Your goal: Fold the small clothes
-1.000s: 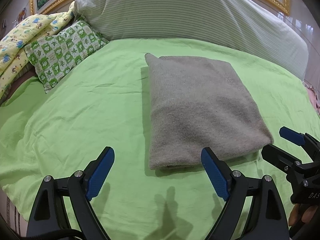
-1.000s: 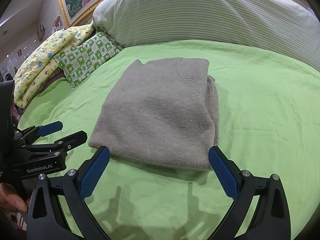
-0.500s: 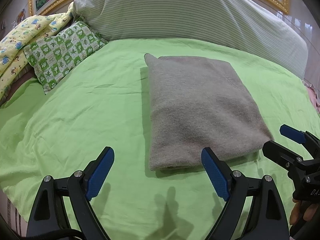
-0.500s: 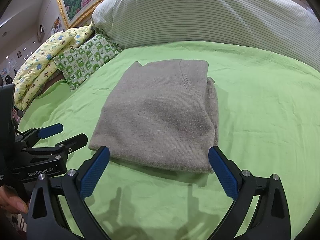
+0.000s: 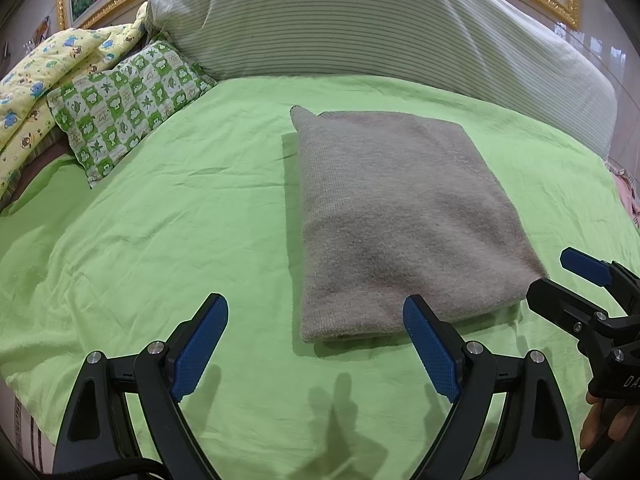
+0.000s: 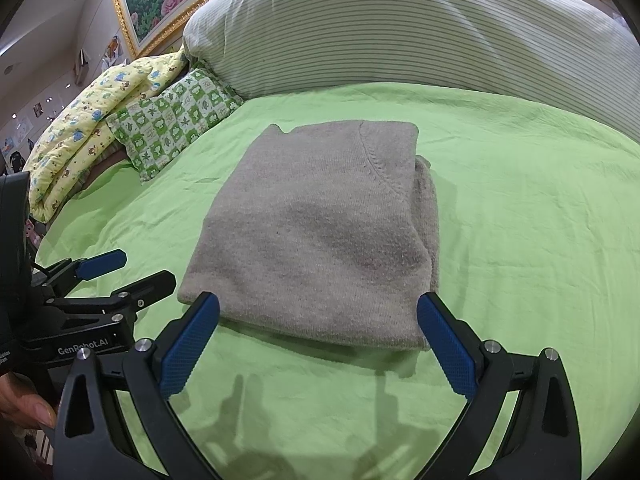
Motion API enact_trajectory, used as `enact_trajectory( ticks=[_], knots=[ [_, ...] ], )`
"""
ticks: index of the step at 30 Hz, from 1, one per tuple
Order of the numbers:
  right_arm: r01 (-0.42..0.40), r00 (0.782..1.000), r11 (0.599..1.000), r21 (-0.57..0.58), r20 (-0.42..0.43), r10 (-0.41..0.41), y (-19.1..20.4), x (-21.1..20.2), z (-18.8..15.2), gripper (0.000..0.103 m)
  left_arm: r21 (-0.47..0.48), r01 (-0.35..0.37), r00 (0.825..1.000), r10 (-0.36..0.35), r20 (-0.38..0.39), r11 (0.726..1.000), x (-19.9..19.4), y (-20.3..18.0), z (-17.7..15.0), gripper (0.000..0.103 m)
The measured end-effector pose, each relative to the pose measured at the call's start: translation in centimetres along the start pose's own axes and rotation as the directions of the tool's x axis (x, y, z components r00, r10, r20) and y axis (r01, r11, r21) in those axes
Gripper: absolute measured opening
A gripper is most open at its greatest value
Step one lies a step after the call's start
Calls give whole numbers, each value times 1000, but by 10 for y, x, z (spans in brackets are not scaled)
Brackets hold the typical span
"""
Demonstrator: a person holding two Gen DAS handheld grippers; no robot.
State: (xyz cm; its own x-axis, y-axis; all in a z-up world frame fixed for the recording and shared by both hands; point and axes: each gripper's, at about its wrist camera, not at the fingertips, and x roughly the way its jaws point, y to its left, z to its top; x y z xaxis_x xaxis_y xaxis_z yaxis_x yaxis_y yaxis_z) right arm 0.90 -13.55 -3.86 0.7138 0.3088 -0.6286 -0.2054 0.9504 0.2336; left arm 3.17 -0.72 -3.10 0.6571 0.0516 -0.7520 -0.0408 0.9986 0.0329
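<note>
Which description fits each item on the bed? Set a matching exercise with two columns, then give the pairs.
Column one:
1. sweater
2. small pillow
3. large pillow
4. bedsheet

Column two:
A. plain bright green
B. pale with thin stripes
C. grey knit, folded
D. green and white checks

Pairs: 1-C, 2-D, 3-B, 4-A

Bare sheet (image 5: 160, 240) around folded sweater (image 5: 400, 216)

Plain grey-beige knit sweater (image 5: 400, 216) on bright green sheet (image 5: 160, 220). Green-and-white checked leaf-print pillow (image 5: 128, 100); yellow cartoon-animal quilt (image 5: 36, 76). Grey-and-white striped bolster (image 5: 360, 24); blue finger pads (image 5: 200, 340).
</note>
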Motion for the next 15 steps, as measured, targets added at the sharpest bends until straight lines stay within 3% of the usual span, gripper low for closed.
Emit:
enact_trajectory(
  ticks=[15],
  knots=[
    [2, 1000, 1000, 9, 0, -2, 0, 2, 4, 99, 5, 1, 1000, -1, 0, 1000, 2, 0, 3, 90]
  ],
)
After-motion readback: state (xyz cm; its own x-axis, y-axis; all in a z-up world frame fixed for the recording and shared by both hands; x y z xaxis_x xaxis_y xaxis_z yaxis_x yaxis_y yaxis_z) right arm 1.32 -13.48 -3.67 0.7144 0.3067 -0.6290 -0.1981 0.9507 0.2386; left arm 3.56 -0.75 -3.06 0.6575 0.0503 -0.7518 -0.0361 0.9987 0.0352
